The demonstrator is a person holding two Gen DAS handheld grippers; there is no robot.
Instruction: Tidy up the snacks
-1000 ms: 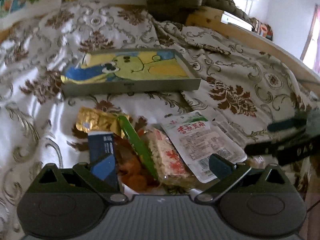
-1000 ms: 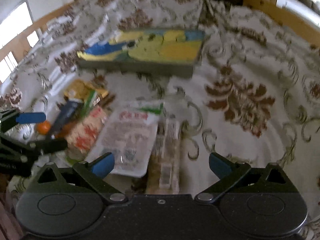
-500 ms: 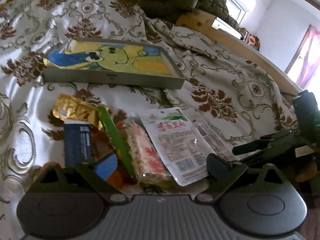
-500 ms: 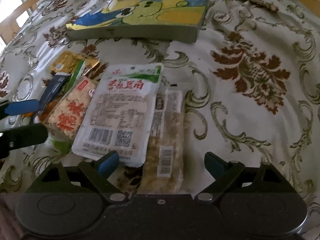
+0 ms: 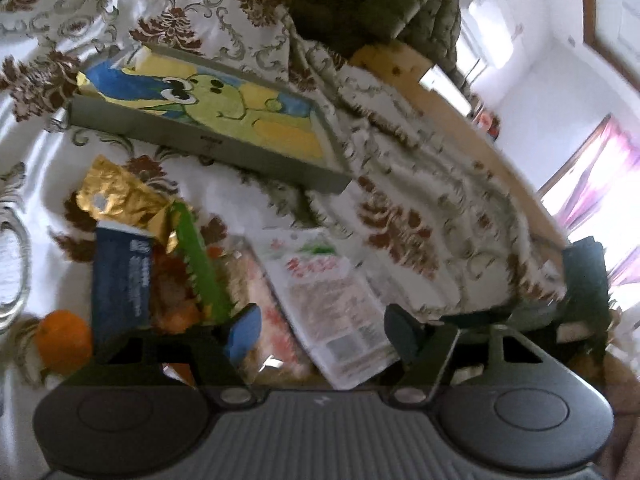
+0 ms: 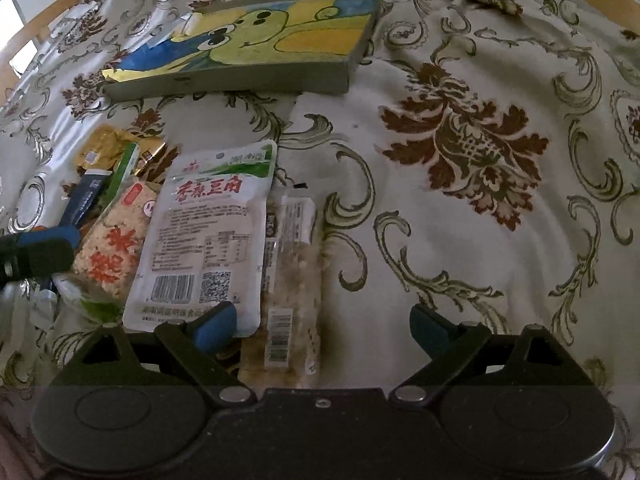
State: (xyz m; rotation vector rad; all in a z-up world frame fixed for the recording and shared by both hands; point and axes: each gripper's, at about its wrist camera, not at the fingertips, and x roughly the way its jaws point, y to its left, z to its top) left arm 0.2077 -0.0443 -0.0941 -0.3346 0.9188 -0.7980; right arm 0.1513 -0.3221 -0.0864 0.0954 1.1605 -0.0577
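Hovering low over the snack pile (image 6: 192, 236) on the bedspread (image 6: 480, 208), the left gripper (image 5: 320, 324), jaws just narrowing yet gripping nothing, and the unclenched right gripper (image 6: 320, 326) aim at packets, presumably bound for the shallow cartoon tray (image 6: 224, 80) just beyond.

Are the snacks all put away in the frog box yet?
Not yet. Nothing looks put away: the box holds no snacks, and the white packet, rice cracker, long clear bar and gold packet lie piled on the bedspread. Left gripper, jaws just closing, and right gripper hold nothing. All sorting remains.
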